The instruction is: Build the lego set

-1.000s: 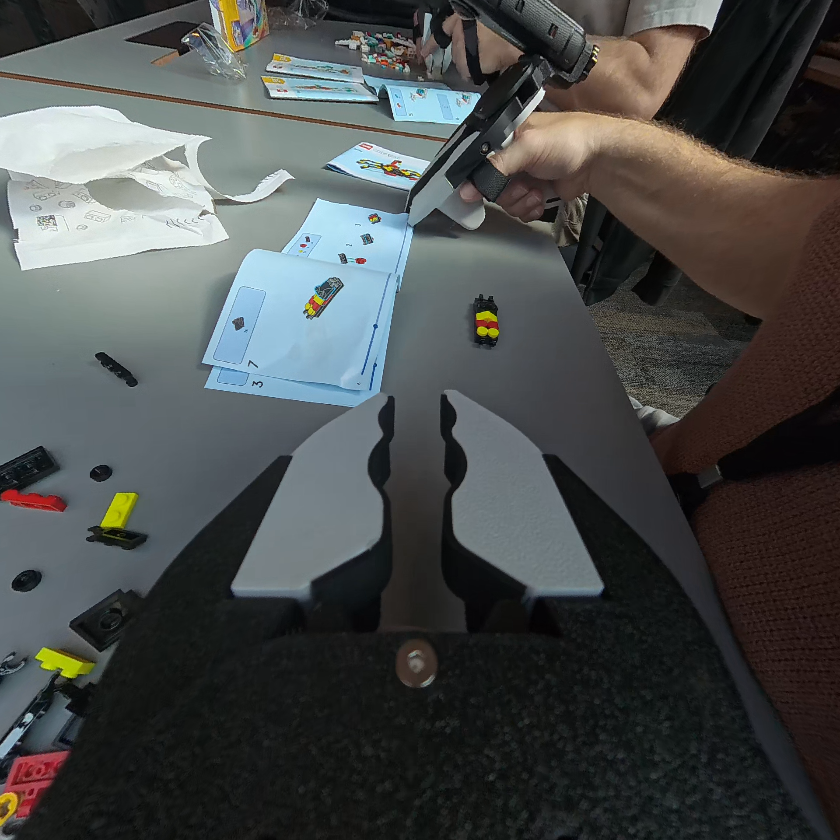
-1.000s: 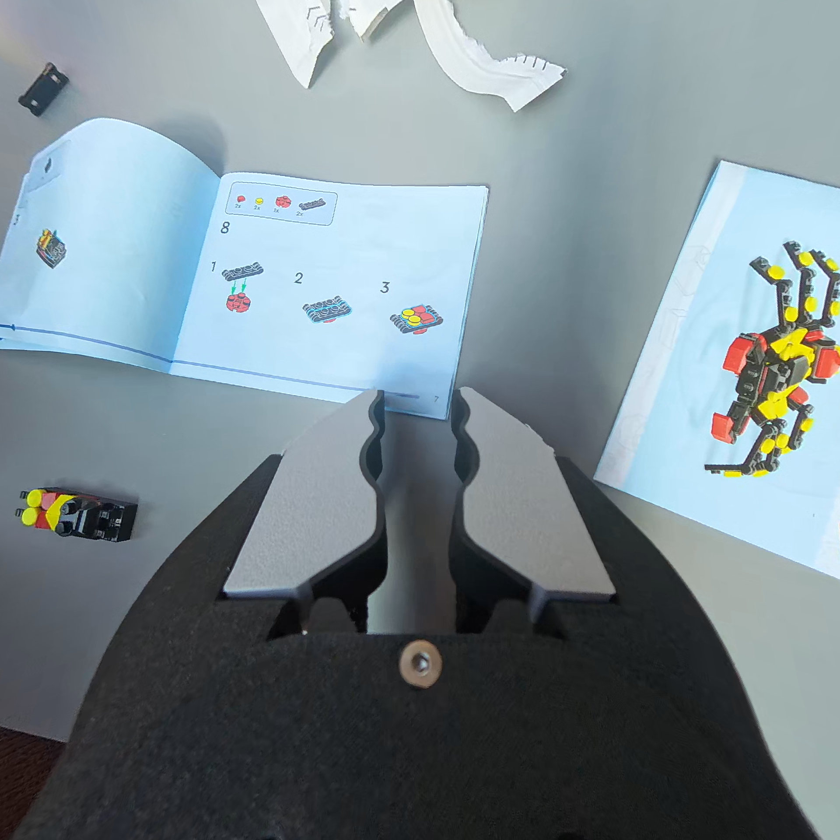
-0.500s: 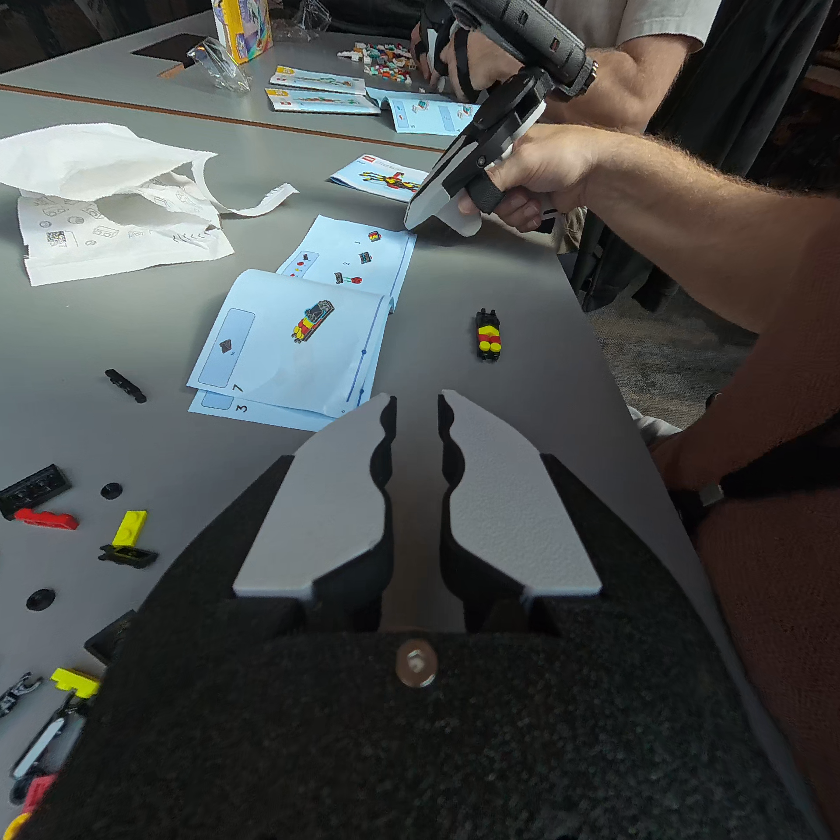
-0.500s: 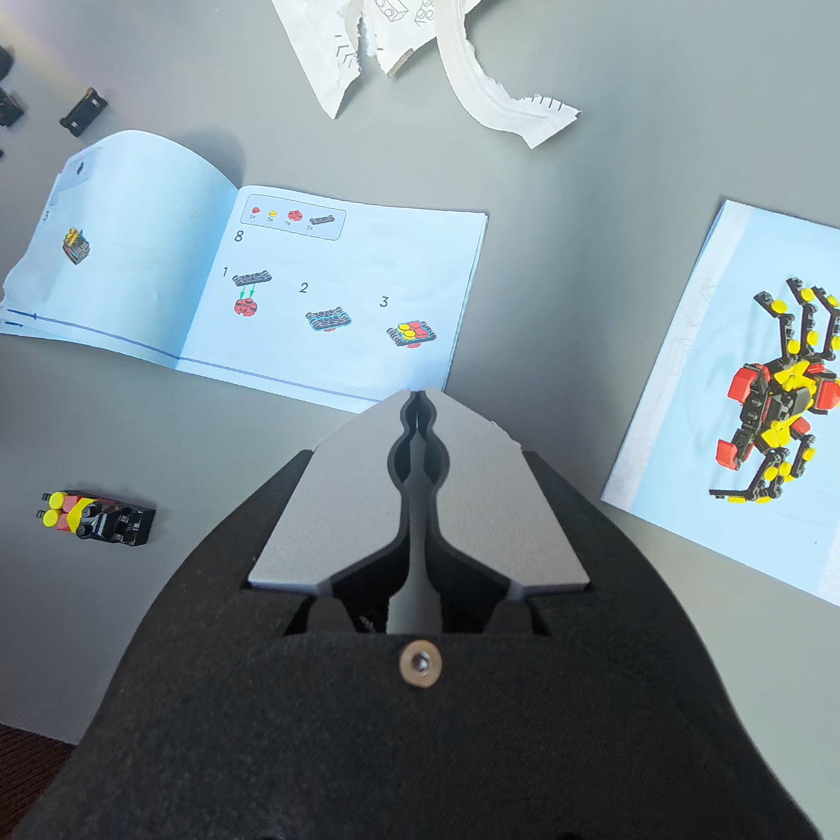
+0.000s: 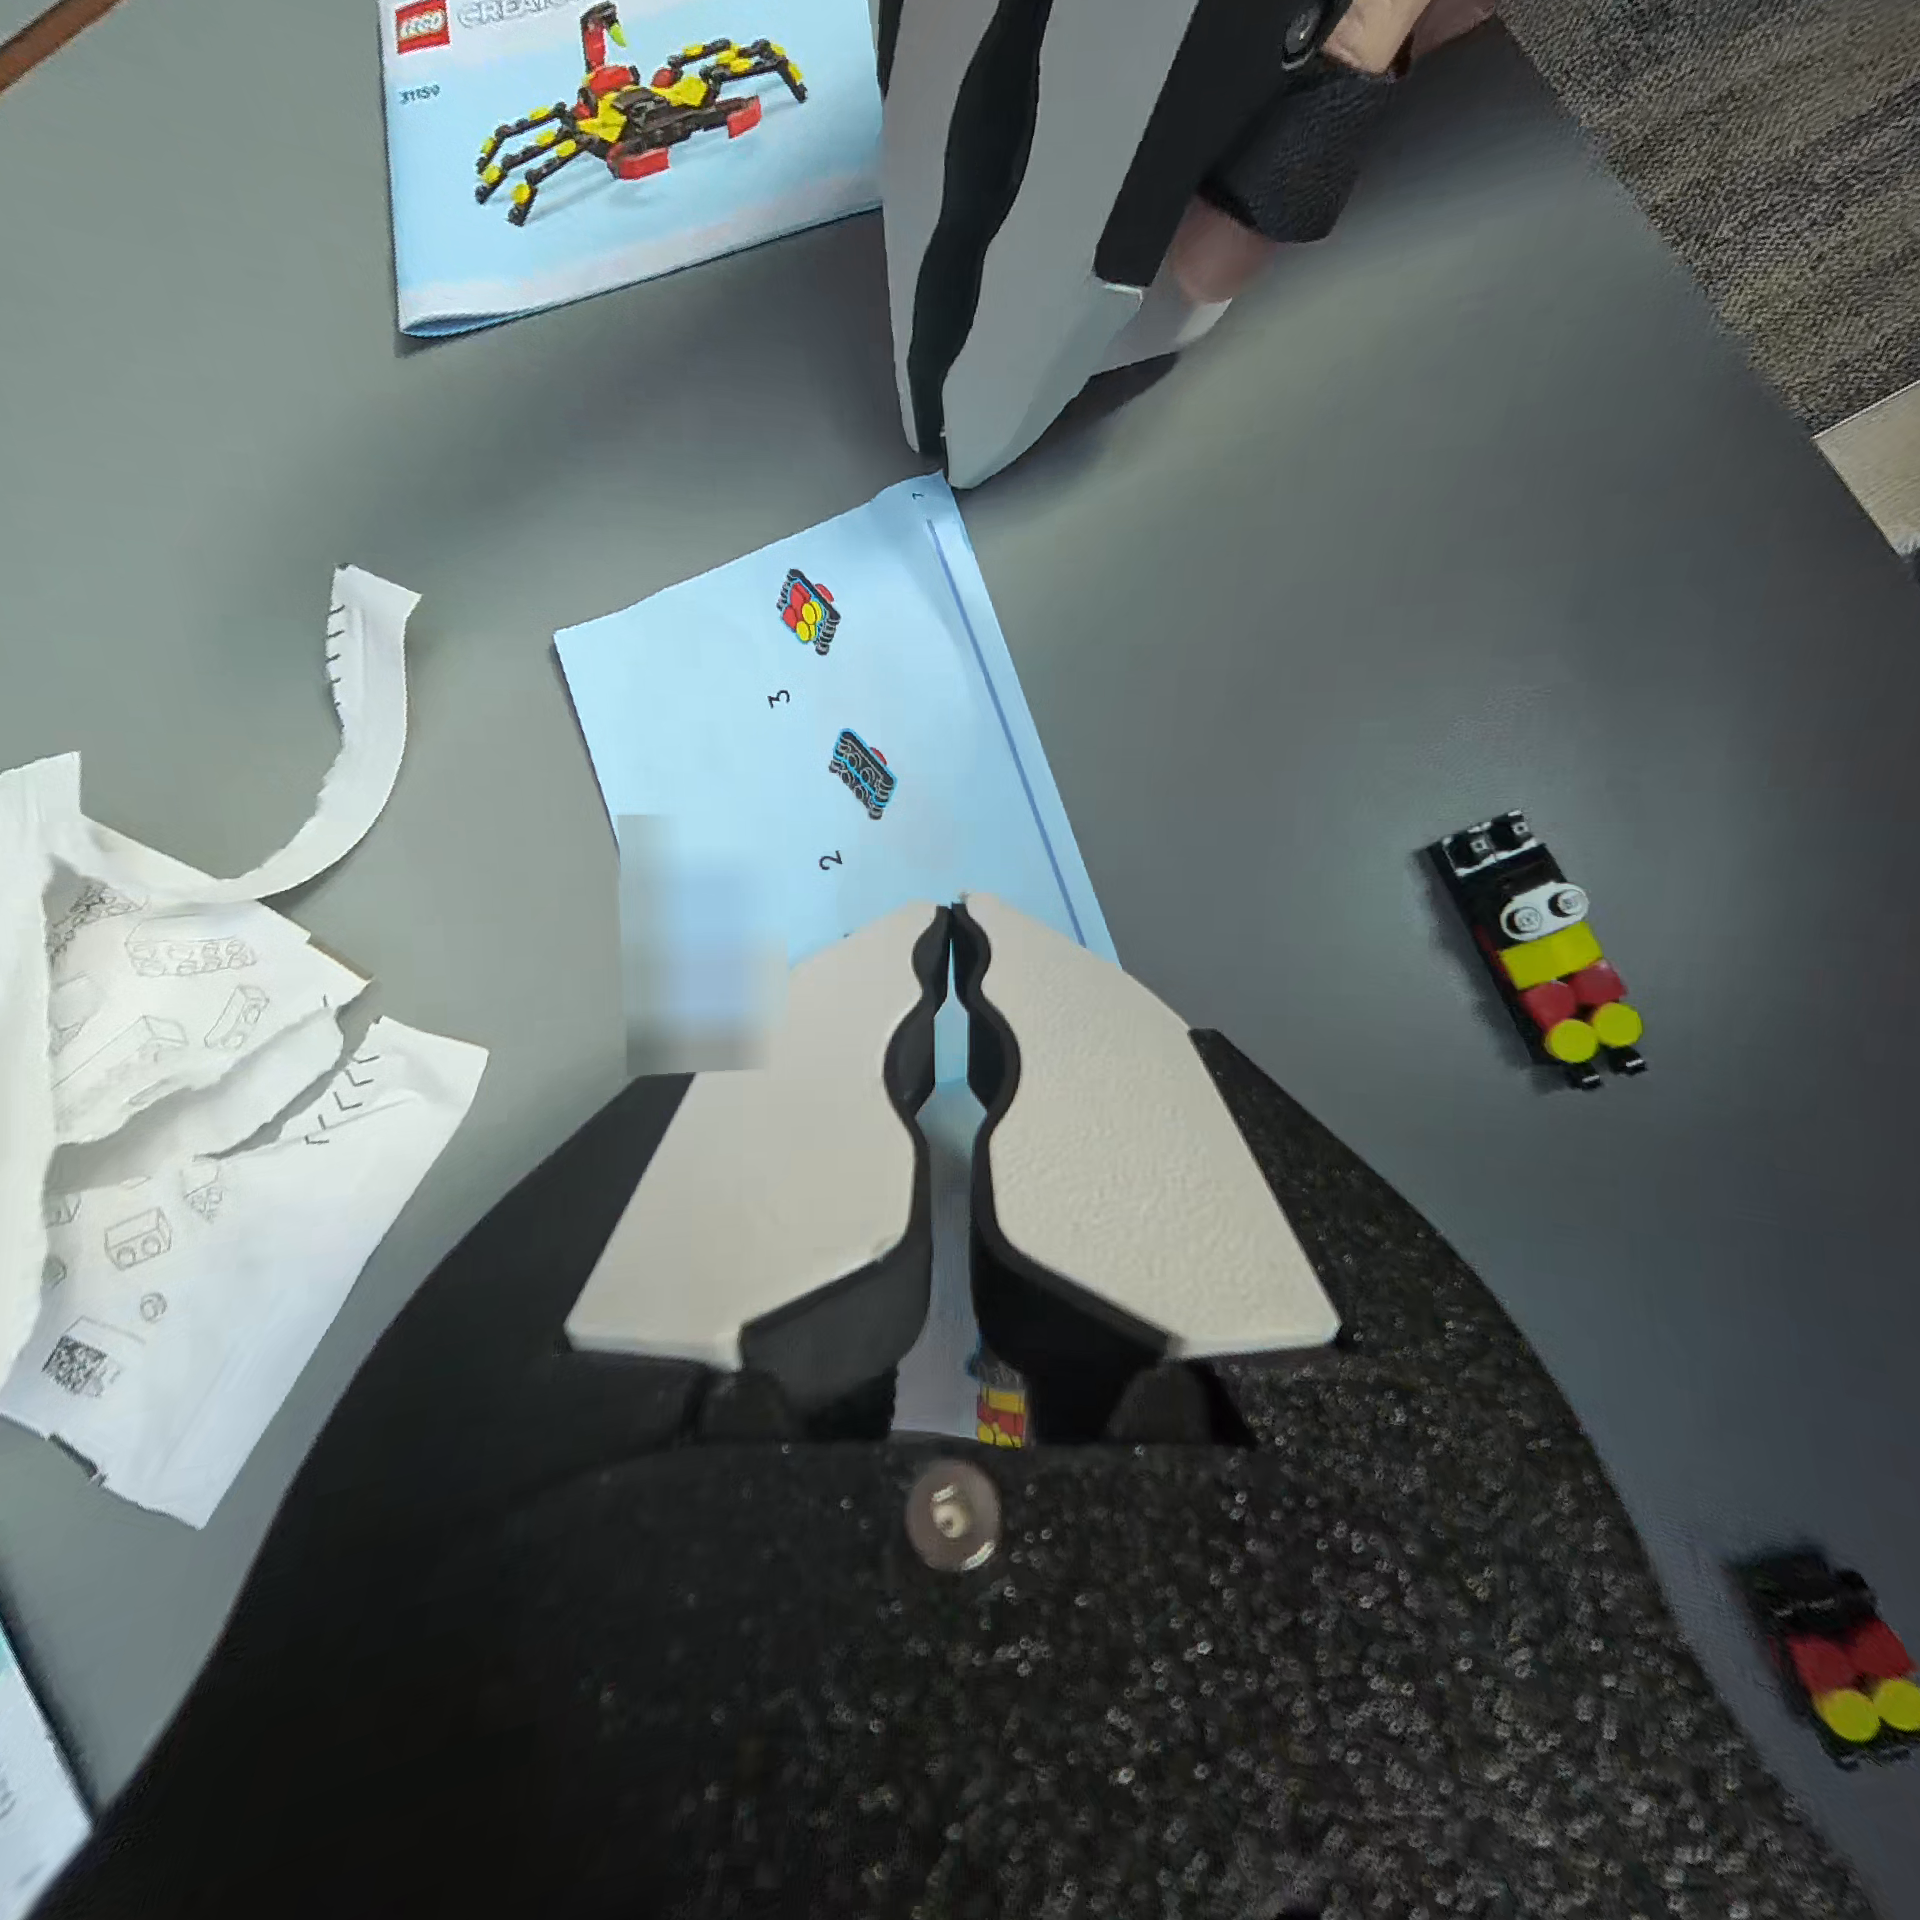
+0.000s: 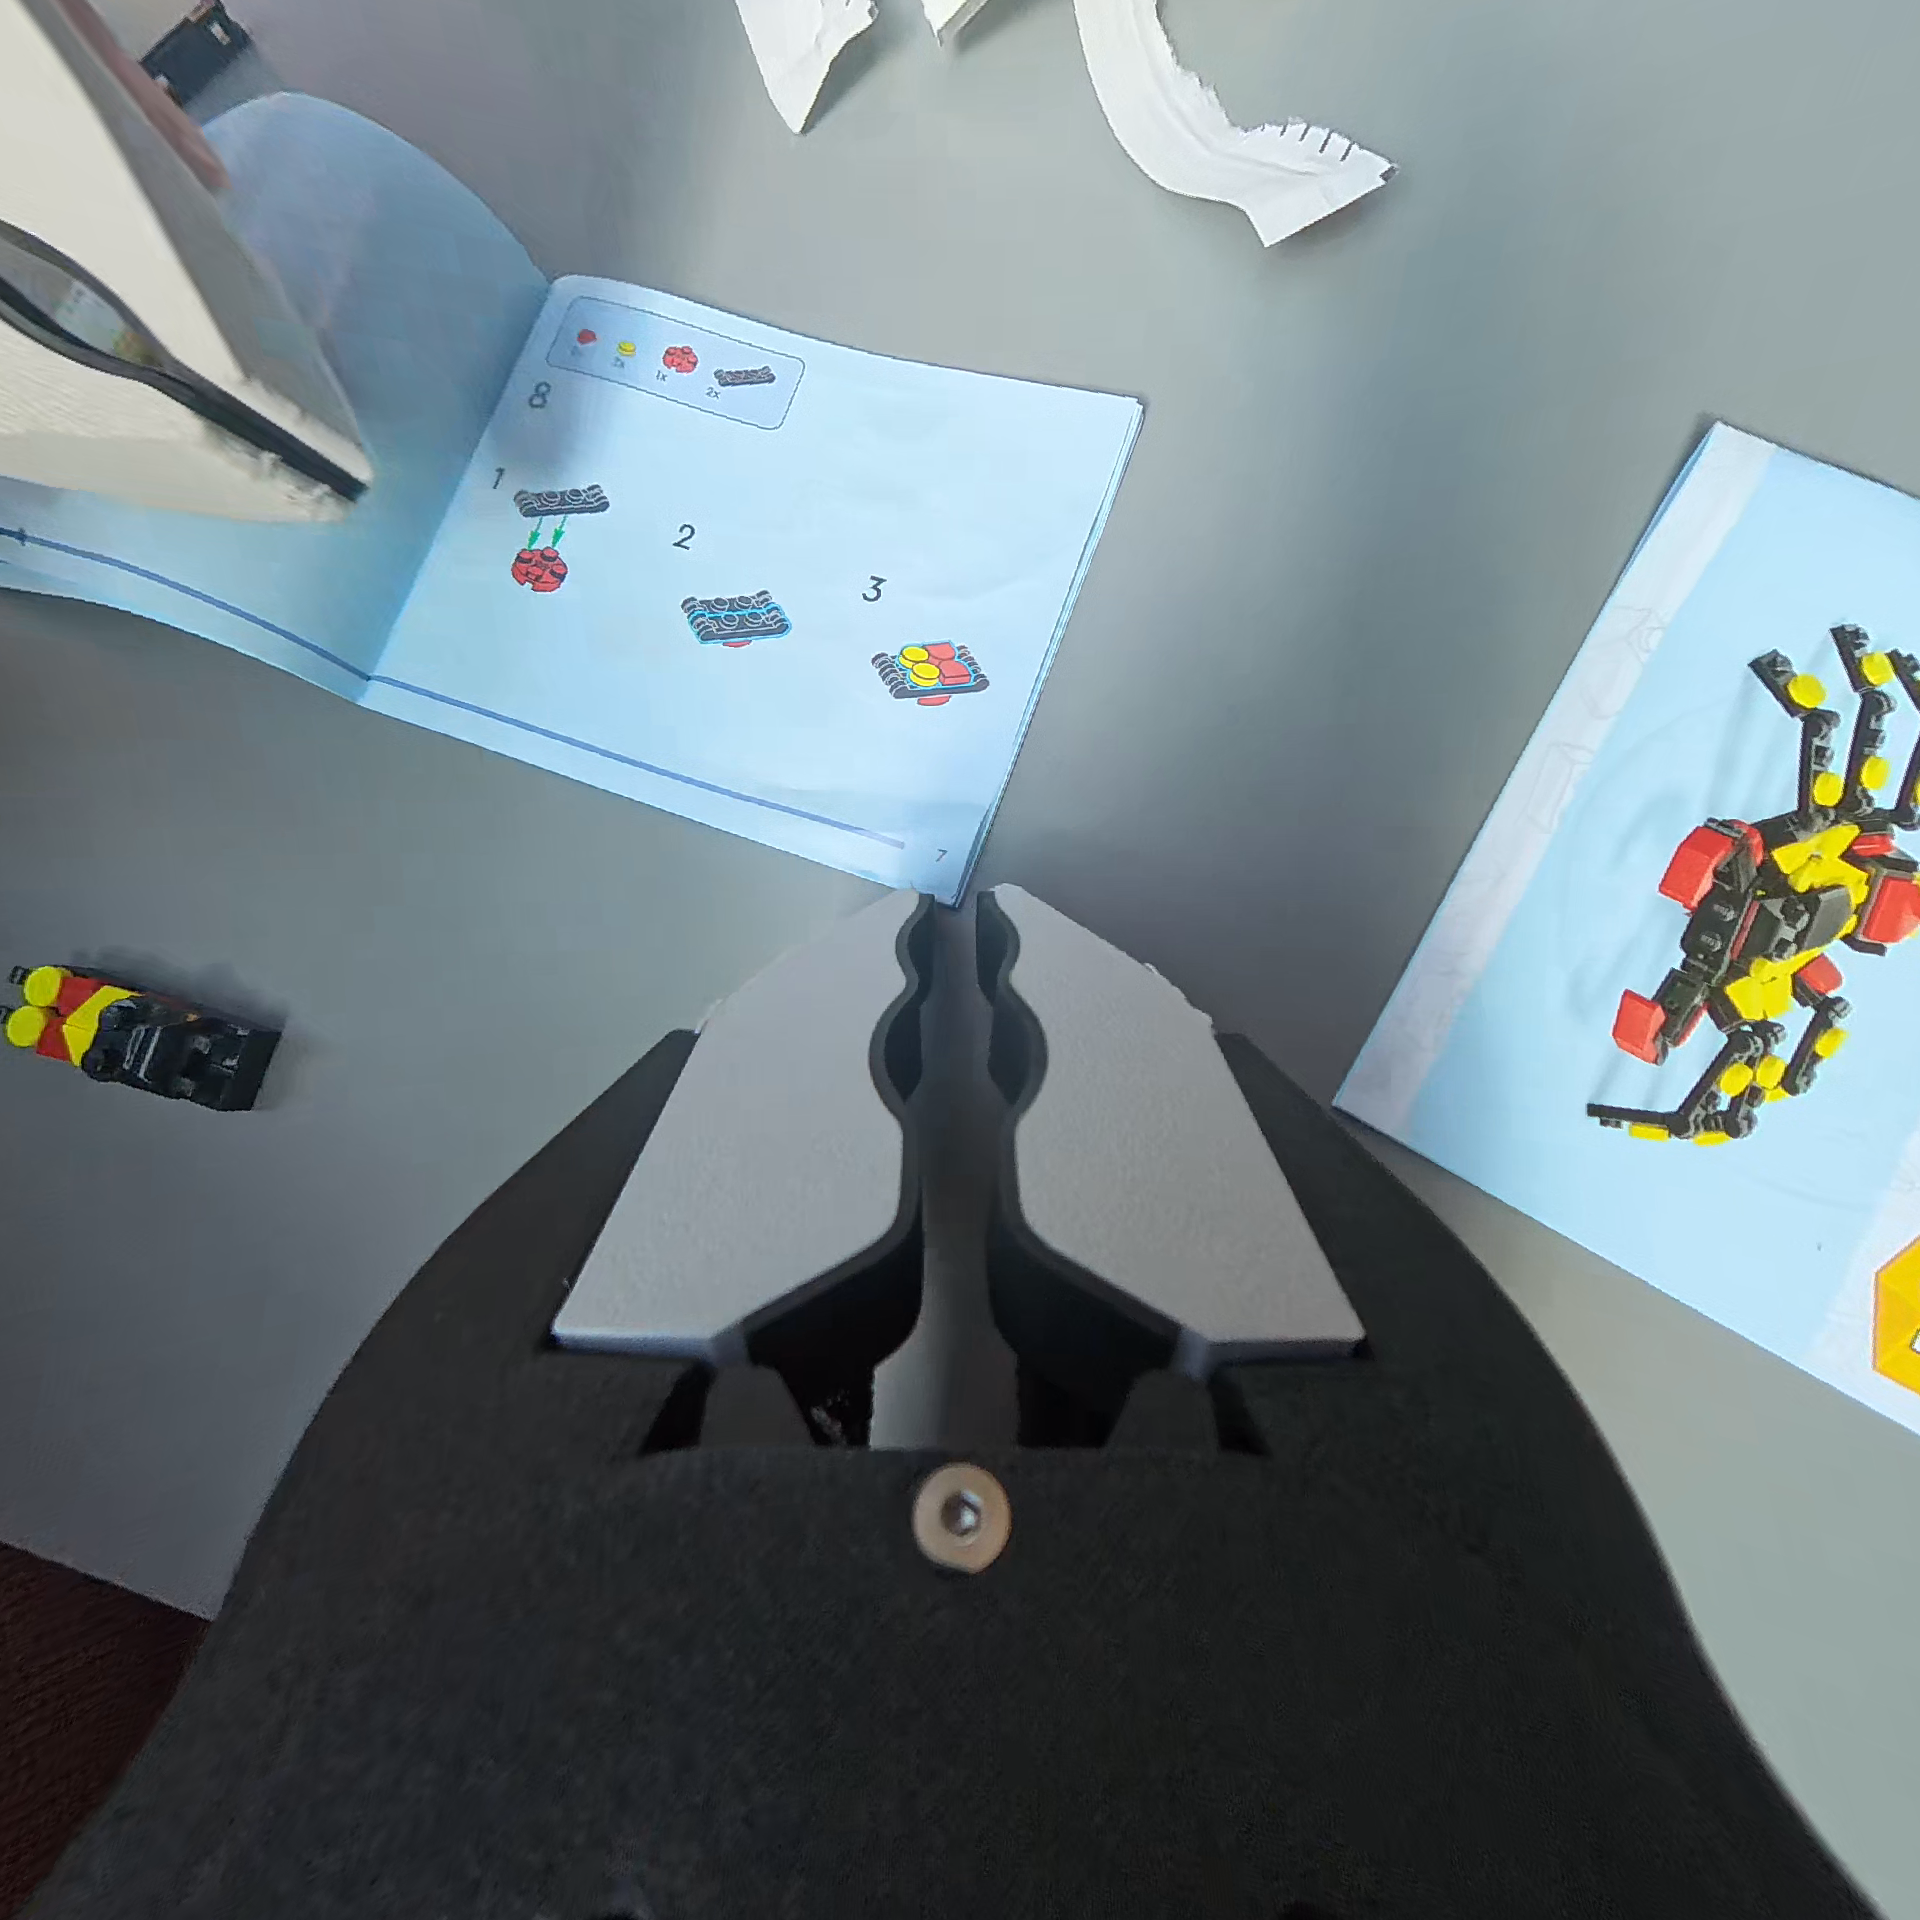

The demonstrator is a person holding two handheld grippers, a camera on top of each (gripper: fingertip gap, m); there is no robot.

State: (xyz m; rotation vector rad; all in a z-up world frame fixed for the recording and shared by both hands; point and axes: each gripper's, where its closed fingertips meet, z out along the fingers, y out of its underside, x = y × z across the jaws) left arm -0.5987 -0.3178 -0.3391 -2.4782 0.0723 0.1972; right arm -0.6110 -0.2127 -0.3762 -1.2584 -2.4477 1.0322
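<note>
The open blue instruction booklet lies flat on the grey table. My left gripper is shut and empty, low over the booklet's left page; in the right wrist view it shows as a large white finger. My right gripper is open by a narrow gap, its tips at the booklet's near right corner; it also shows in the left wrist view. A small black, red and yellow lego assembly lies on the table beside the booklet, clear of both grippers.
A closed booklet with a scorpion picture lies beyond the open one. Torn white paper lies to one side. A second, blurred assembly lies near the table edge, with carpet beyond it. A black piece lies behind the booklet.
My left gripper has moved forward over the open booklet and shut. My right gripper shut, came down to the booklet's corner, and now has a narrow gap.
</note>
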